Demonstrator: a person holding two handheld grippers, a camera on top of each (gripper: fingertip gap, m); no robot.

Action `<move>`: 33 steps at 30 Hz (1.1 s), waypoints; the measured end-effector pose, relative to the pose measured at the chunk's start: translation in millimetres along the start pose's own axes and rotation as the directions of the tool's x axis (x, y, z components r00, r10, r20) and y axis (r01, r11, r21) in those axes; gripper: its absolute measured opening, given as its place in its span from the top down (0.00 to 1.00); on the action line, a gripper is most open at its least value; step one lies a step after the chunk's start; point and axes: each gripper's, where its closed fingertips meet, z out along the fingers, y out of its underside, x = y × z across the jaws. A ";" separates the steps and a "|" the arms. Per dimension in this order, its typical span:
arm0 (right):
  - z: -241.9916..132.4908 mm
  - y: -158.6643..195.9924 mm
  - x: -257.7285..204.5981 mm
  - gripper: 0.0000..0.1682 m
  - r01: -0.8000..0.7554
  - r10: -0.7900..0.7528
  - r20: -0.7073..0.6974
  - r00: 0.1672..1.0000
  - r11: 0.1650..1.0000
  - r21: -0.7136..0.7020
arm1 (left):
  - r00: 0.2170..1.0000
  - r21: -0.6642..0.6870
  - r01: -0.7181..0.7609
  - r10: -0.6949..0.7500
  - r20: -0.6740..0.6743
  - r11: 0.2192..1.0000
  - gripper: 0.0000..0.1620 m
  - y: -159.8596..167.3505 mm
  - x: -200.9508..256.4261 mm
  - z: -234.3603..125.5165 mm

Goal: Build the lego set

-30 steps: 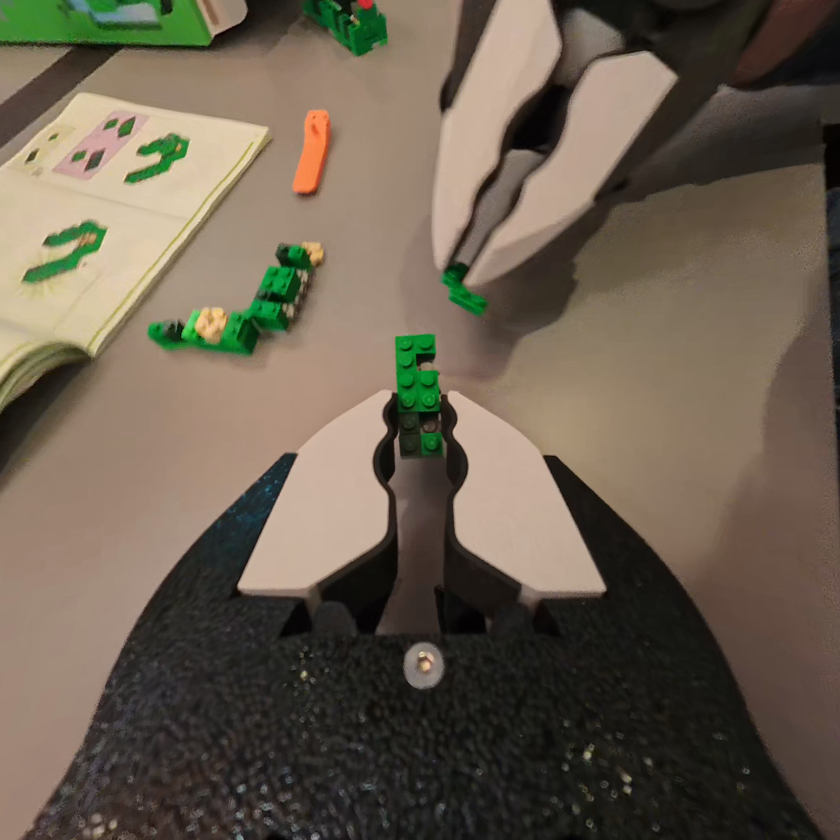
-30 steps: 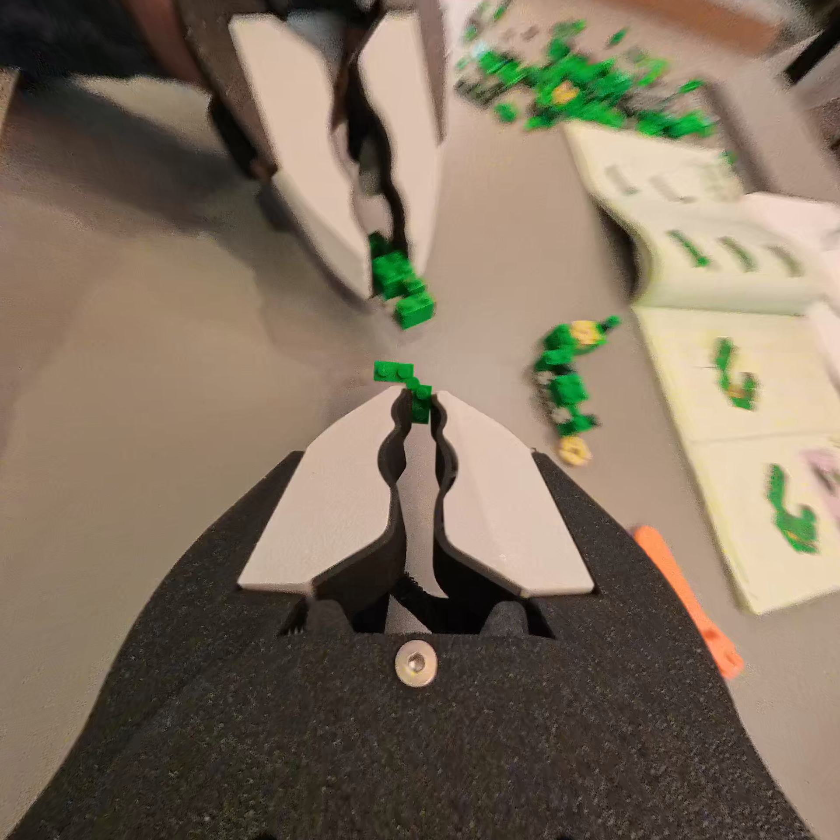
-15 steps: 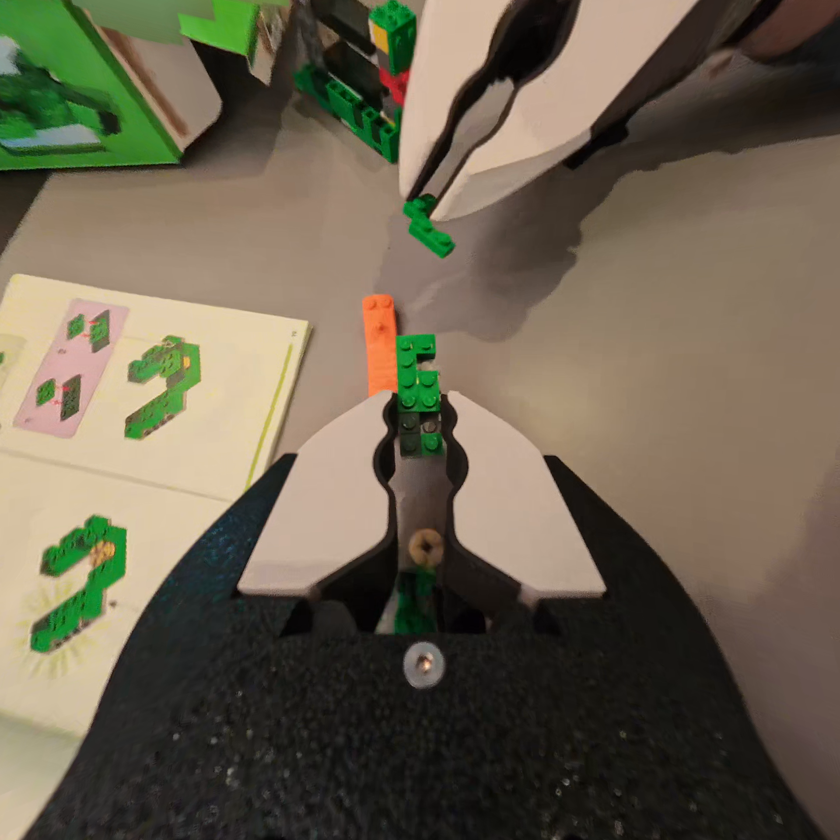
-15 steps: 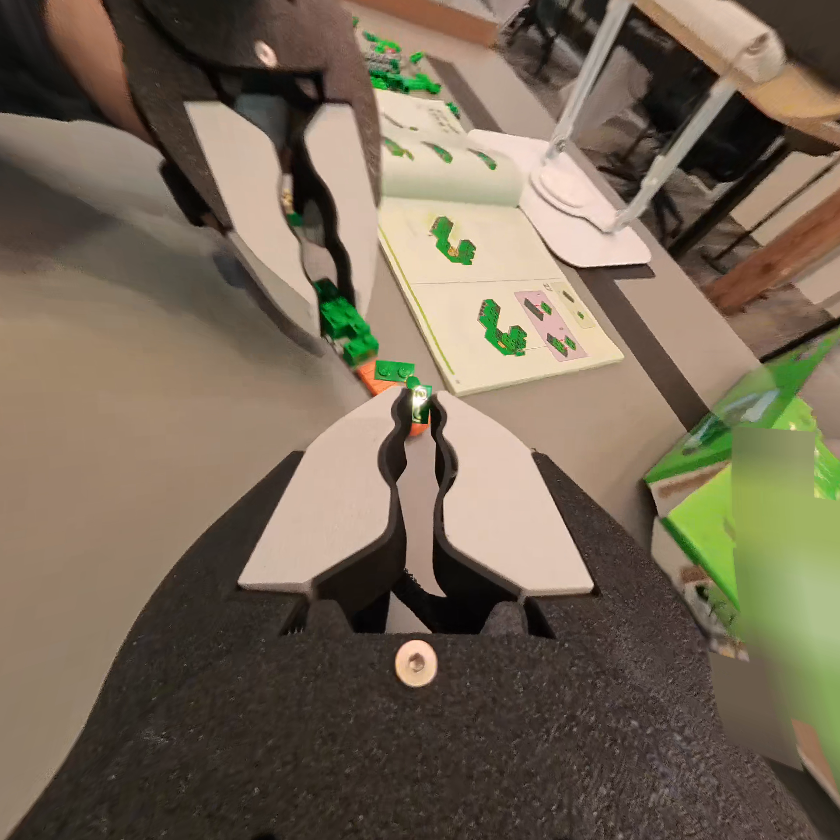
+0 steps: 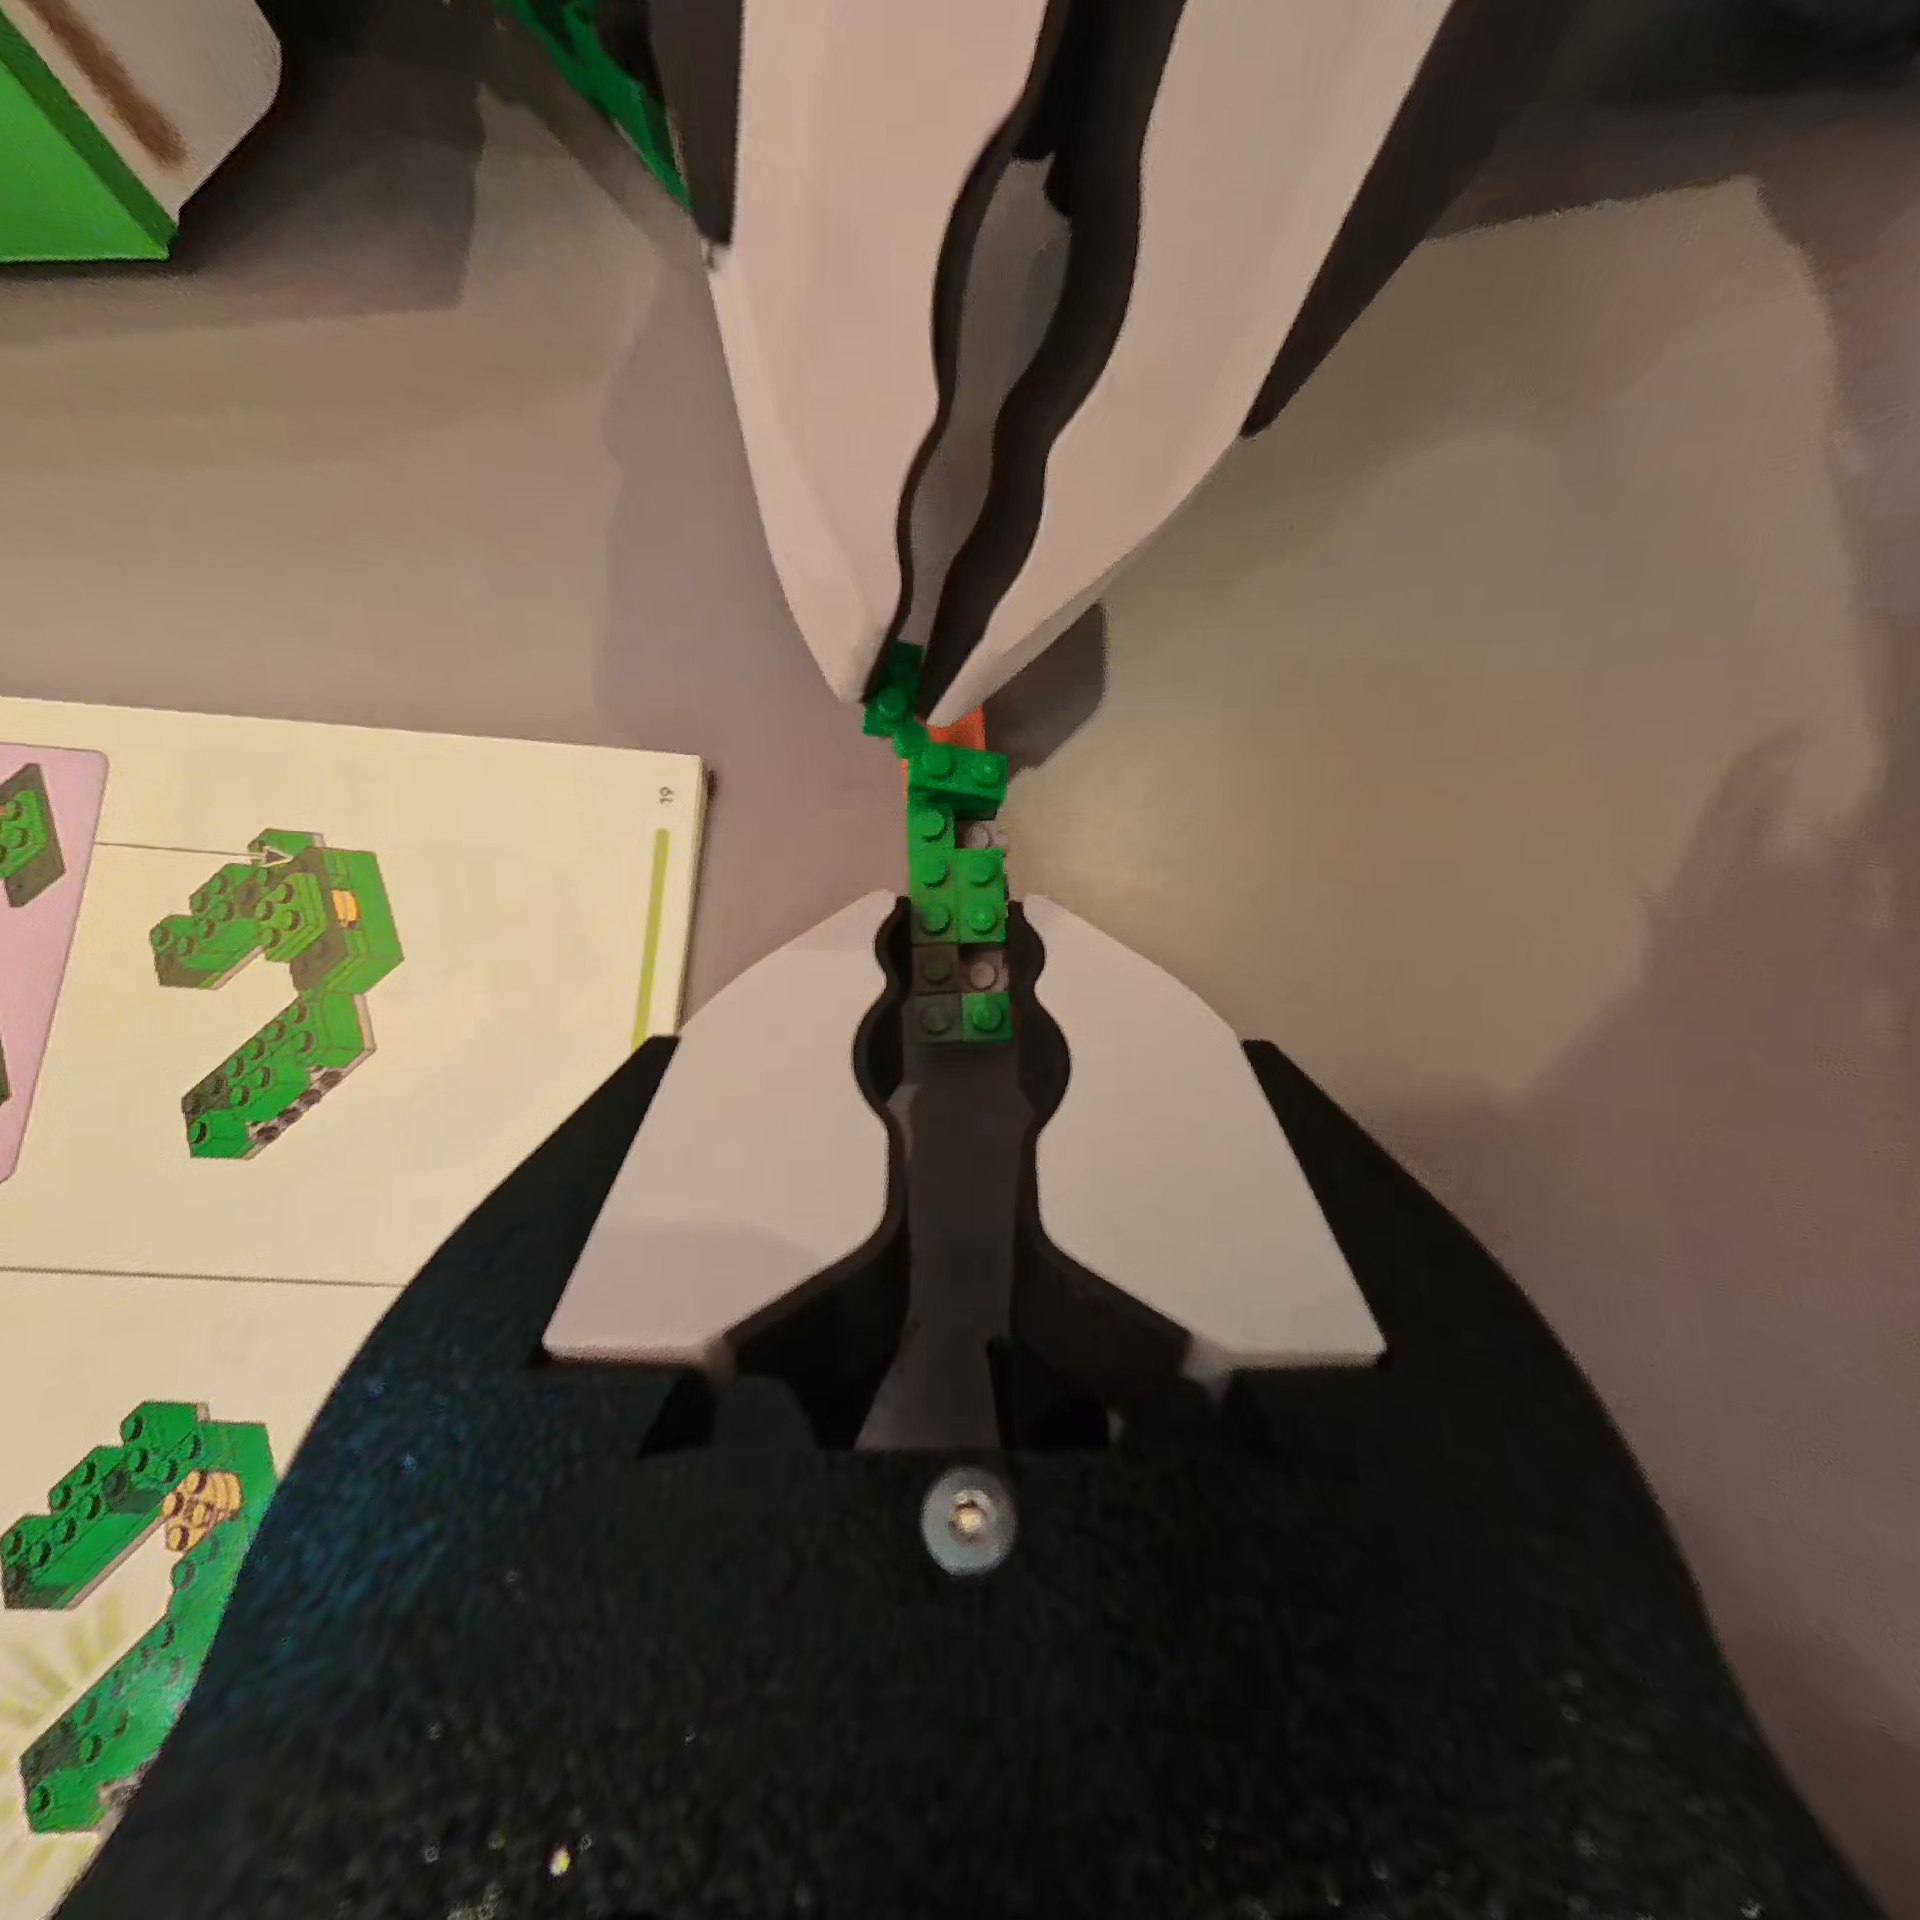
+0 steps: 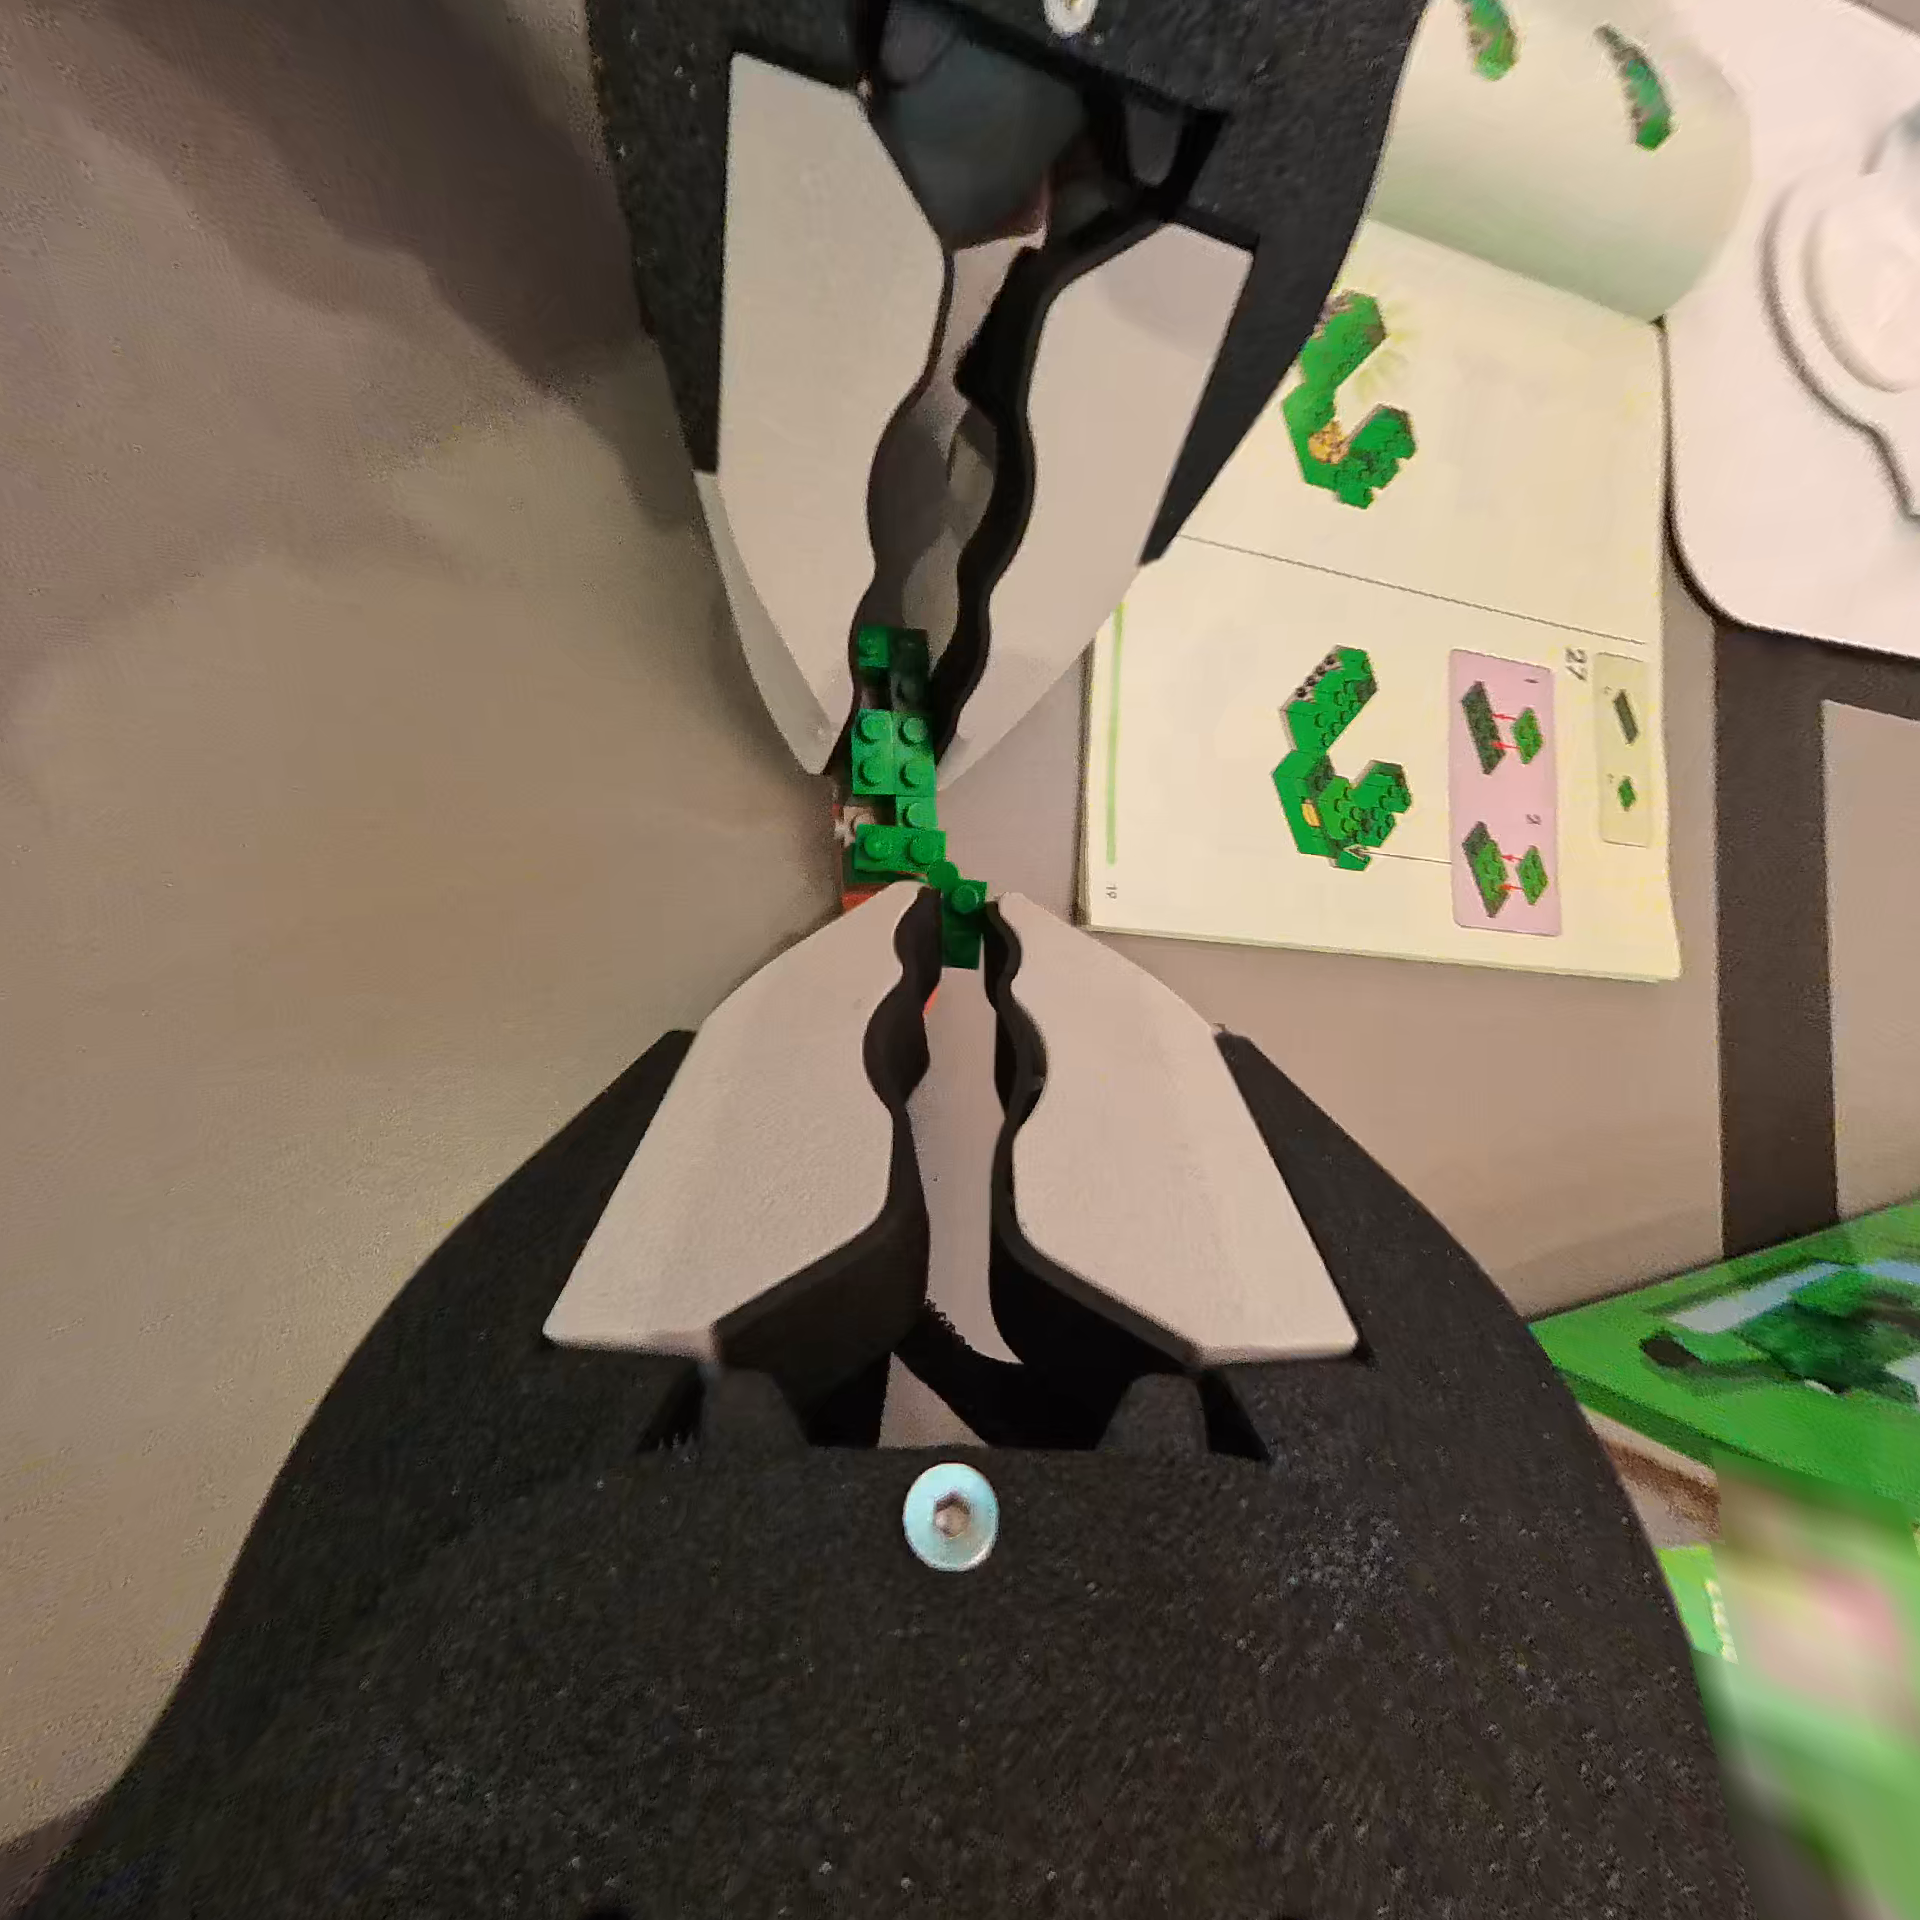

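Note:
My left gripper (image 5: 954, 914) is shut on a green lego assembly (image 5: 956, 883) of stacked green and dark bricks, studs facing the camera. My right gripper (image 5: 904, 701) comes in from the top of the left wrist view, shut on a small green angled piece (image 5: 961, 771). That piece touches the far end of the assembly. In the right wrist view my right gripper (image 6: 956, 902) grips the small piece (image 6: 964, 930), and the left gripper (image 6: 885, 769) holds the assembly (image 6: 891, 753) opposite it, tip to tip above the grey table.
An open instruction booklet (image 5: 416, 987) lies left of the grippers; it also shows in the right wrist view (image 6: 1403, 727). An orange brick separator (image 5: 964, 727) lies under the pieces. A green box (image 5: 62, 156) and a white lamp base (image 6: 1818, 416) stand farther off.
The two grippers have closed the gap between them. The small green piece in my right gripper now meets the end of the assembly in my left gripper. Both stay shut.

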 end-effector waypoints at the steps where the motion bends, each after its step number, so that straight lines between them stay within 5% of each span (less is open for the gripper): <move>1: 1.6 0.4 -1.2 0.96 0.012 -0.012 0.015 1.000 1.000 -0.010 | 1.000 -0.002 -0.005 0.005 0.001 1.000 0.90 0.3 0.0 -0.2; 16: 2.8 2.3 -3.3 0.96 0.124 -0.132 -0.043 0.990 0.981 -0.150 | 1.000 -0.042 -0.025 0.025 0.012 0.999 0.90 1.3 1.0 -0.2; 33: 4.4 6.3 -8.4 0.95 0.062 -0.065 -0.013 0.998 0.983 -0.173 | 1.000 -0.049 -0.029 0.030 0.007 0.998 0.90 0.6 2.7 0.9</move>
